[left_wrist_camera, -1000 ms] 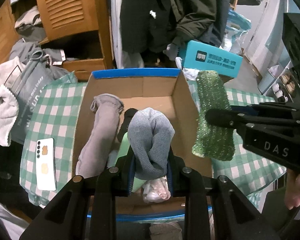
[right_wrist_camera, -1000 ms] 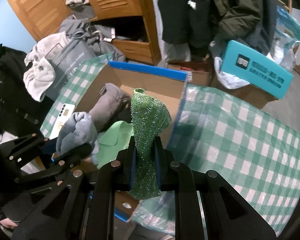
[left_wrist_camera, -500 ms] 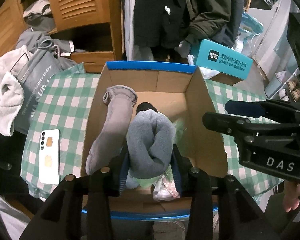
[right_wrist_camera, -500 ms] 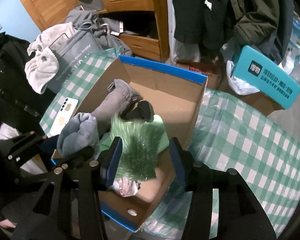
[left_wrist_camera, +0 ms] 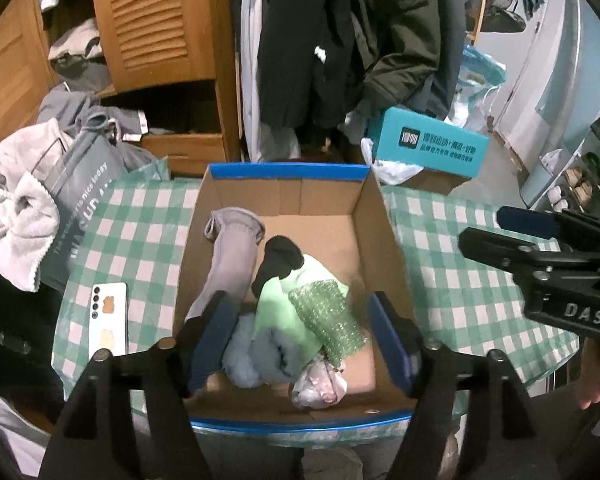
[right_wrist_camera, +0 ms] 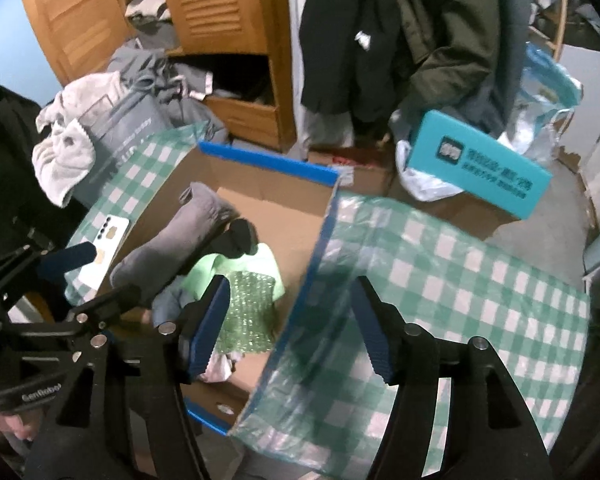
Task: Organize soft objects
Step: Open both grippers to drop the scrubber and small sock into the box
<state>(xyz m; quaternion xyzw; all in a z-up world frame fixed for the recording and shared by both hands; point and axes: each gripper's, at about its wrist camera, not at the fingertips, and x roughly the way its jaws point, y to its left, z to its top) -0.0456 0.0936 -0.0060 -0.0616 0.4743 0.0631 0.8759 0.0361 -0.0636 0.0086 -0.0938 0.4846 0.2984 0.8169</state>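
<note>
The green sparkly scrubbing cloth (left_wrist_camera: 327, 320) lies inside the cardboard box (left_wrist_camera: 384, 240), on a light green cloth (left_wrist_camera: 284, 304) and beside a blue-grey folded sock (left_wrist_camera: 260, 354), a long grey sock (left_wrist_camera: 230, 264) and a black sock (left_wrist_camera: 278, 262). The left gripper (left_wrist_camera: 302, 336) is above the box with its jaws wide apart and holding nothing. The right gripper (right_wrist_camera: 290, 320) is also spread wide and empty, over the box's right wall and the green checked tablecloth (right_wrist_camera: 460, 300); a white phone (left_wrist_camera: 109, 320) lies left of the box.
</note>
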